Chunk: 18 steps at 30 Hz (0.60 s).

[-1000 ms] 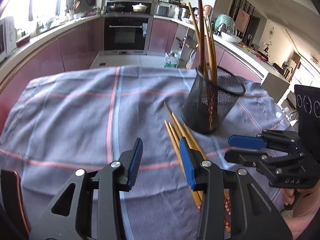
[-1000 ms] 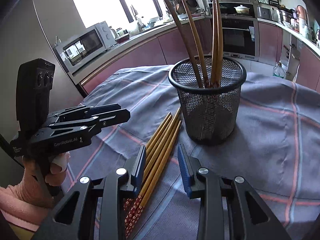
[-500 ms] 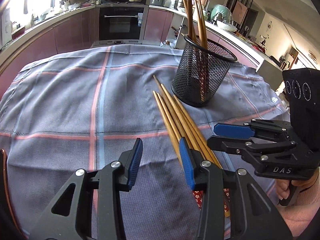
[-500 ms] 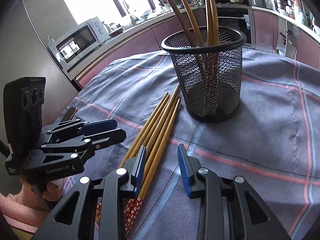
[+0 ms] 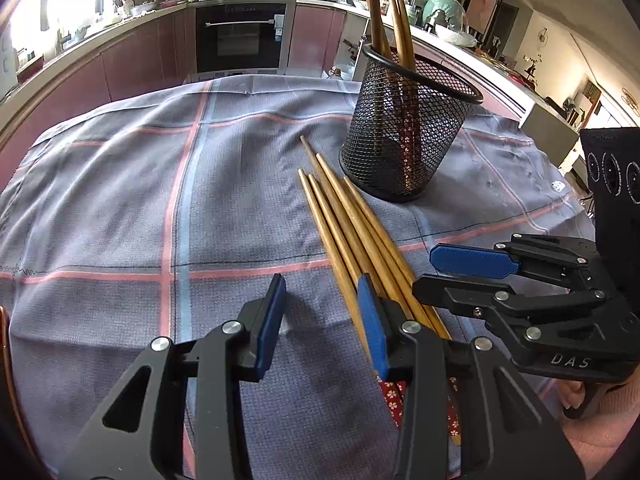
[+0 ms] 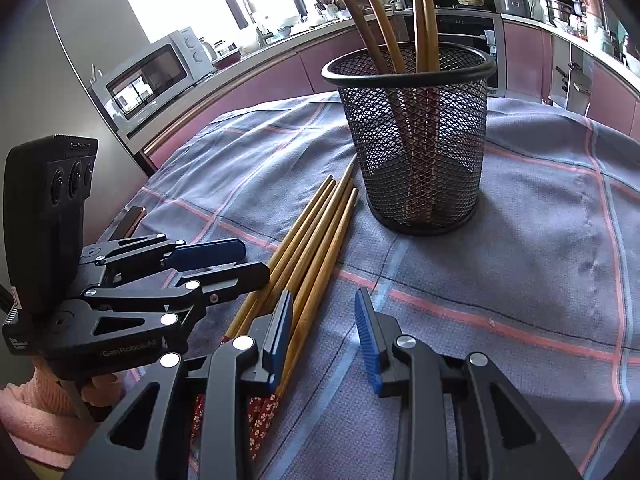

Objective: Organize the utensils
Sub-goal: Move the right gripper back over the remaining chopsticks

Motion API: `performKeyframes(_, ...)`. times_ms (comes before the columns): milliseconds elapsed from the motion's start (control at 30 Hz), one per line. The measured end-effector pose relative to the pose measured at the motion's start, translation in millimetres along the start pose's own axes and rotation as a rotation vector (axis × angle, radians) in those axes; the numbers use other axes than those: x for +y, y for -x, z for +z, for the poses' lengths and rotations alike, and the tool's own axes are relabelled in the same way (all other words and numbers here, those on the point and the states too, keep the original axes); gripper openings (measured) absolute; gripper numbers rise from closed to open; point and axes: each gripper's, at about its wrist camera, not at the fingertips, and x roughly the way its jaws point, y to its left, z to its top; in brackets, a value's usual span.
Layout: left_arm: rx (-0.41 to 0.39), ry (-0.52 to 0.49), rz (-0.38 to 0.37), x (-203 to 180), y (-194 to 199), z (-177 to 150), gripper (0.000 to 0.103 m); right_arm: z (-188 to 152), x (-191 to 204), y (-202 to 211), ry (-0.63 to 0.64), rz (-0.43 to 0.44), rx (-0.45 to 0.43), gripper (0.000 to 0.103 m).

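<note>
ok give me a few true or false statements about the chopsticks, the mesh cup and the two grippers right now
1. The mesh cup stands upright on the cloth. True.
2. The cup is empty. False: several chopsticks stand in it.
3. The loose chopsticks lie on the cloth beside the cup. True.
4. The left gripper is clamped on a chopstick. False: its jaws are apart with only cloth between them.
5. The right gripper holds nothing. True.

A home kitchen: a built-in oven (image 5: 240, 34) at the far wall, a microwave (image 6: 150, 74) on the left counter, maroon cabinets (image 5: 136, 60).
</note>
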Motion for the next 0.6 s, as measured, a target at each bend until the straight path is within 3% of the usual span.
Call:
performKeyframes(133, 0.004, -0.006, 0.009, -0.6, -1.0, 1.7, 0.036, 0.6, 0.3, -0.4, 0.004, -0.004, 0.001, 0.031)
performKeyframes(367, 0.016, 0.004, 0.007, 3.3, -0.6, 4.1, 0.021, 5.0, 0.0, -4.6, 0.003, -0.019, 0.006, 0.027)
performKeyframes(600, 0.020, 0.006, 0.028, 4.0, -3.7, 7.3, 0.023, 10.6, 1.8, -9.1, 0.009, -0.035, 0.013, 0.025)
